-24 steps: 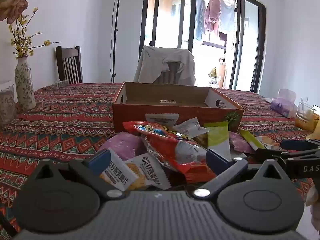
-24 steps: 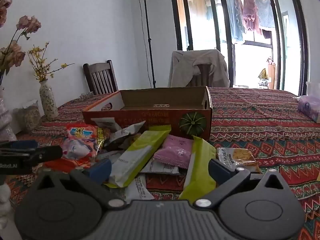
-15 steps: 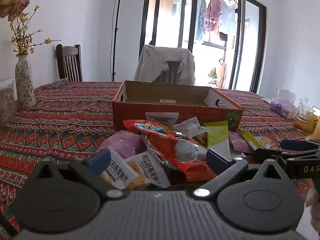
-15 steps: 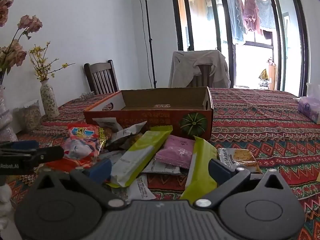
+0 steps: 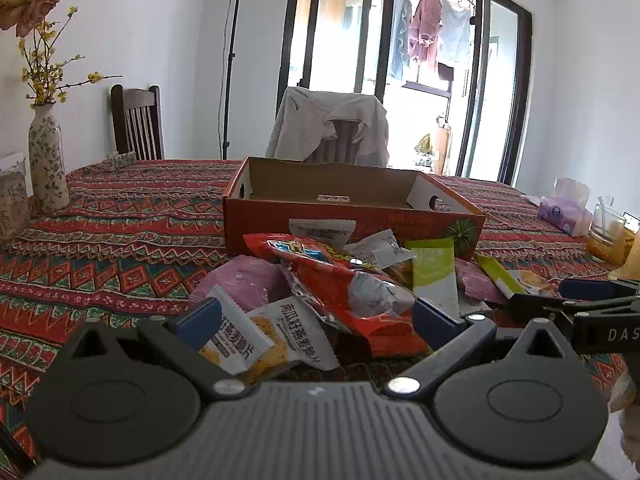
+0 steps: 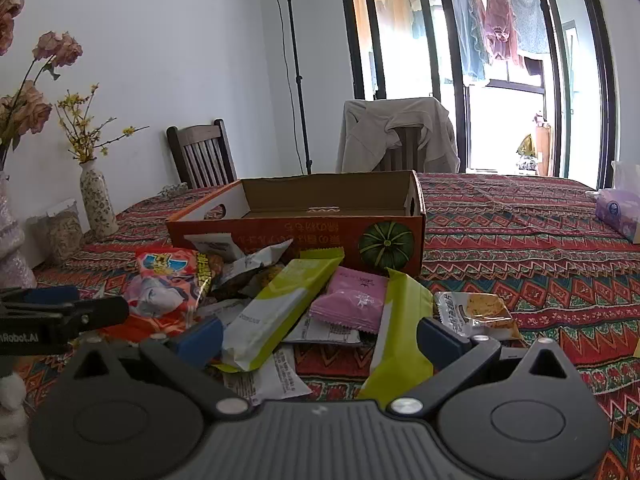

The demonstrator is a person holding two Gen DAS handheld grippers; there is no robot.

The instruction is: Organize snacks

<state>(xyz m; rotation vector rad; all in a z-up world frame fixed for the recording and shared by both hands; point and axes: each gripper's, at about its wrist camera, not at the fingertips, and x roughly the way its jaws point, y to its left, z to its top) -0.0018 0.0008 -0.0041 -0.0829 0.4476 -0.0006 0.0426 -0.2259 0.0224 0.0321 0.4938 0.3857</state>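
Note:
A heap of snack packets lies on the patterned tablecloth in front of an open orange cardboard box (image 5: 256, 220) (image 6: 280, 236). My left gripper (image 5: 316, 316) is open just above the heap's near left side, over a red bag (image 5: 340, 284) and white oat-crisp packets (image 5: 244, 340). A pink packet (image 5: 244, 280) lies beside them. My right gripper (image 6: 320, 336) is open over two long green packets (image 6: 280, 312) (image 6: 404, 344) and a pink packet (image 6: 352, 300). Nothing is gripped. Each gripper shows at the edge of the other's view.
A flowered vase (image 5: 47, 168) and a jar (image 5: 12, 196) stand at the table's left. At the right are a tissue pack (image 5: 564, 210) and a glass of orange drink (image 5: 608, 238). A wooden chair (image 6: 204, 156) and a jacket-draped chair (image 6: 400, 136) stand behind the table.

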